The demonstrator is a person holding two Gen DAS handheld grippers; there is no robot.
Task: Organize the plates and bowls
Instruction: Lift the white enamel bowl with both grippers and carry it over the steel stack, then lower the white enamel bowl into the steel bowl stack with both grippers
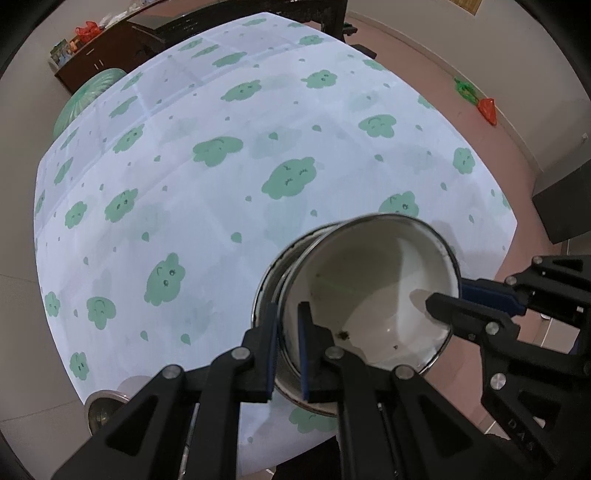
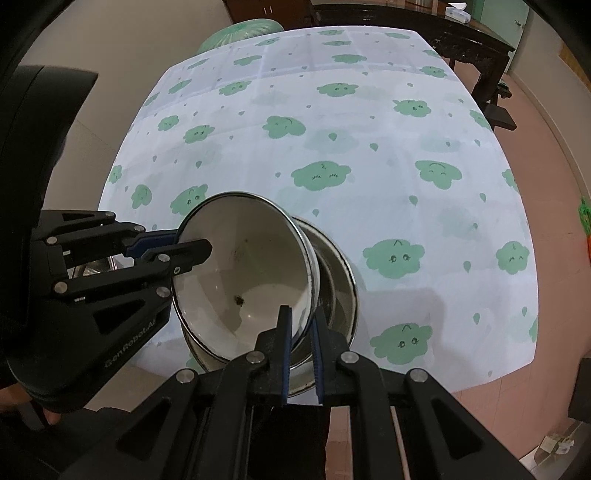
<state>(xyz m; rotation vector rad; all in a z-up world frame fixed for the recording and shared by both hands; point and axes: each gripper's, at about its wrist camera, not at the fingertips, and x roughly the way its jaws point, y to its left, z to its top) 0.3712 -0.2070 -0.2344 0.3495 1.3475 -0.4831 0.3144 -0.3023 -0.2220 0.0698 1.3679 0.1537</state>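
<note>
A: Where are we holding the bowl (image 1: 373, 291)?

B: We are gripping it from both sides, above the near edge of the table (image 1: 207, 177). The left gripper (image 1: 288, 354) is pinching the bowl's left rim, one finger inside and one outside the wall. The right gripper (image 2: 301, 354) is pinching the right rim the same way. Both pairs of jaws are nearly closed, with only the thin metal wall between the pads.

A: What are we seeing of the bowl itself?

B: It is a white enamel bowl with a dark metal rim. We are seeing its inside, which is carrying a few dark specks near the bottom. A second bowl (image 2: 338, 273) is showing just behind and under it, on the right in the right wrist view. Whether the two bowls are touching, we cannot tell.

A: And the table?

B: It is wearing a pale cloth printed with green smiling clouds and small drops. Apart from the bowls, we are seeing the cloth bare across the middle and far side.

A: Anything else nearby?

B: At the near left corner in the left wrist view, a metal dish (image 1: 105, 406) is peeking out below the table edge. Dark wooden furniture (image 2: 436, 29) is standing beyond the far side. A person's fingers (image 2: 51, 417) are wrapping the left gripper's handle.
</note>
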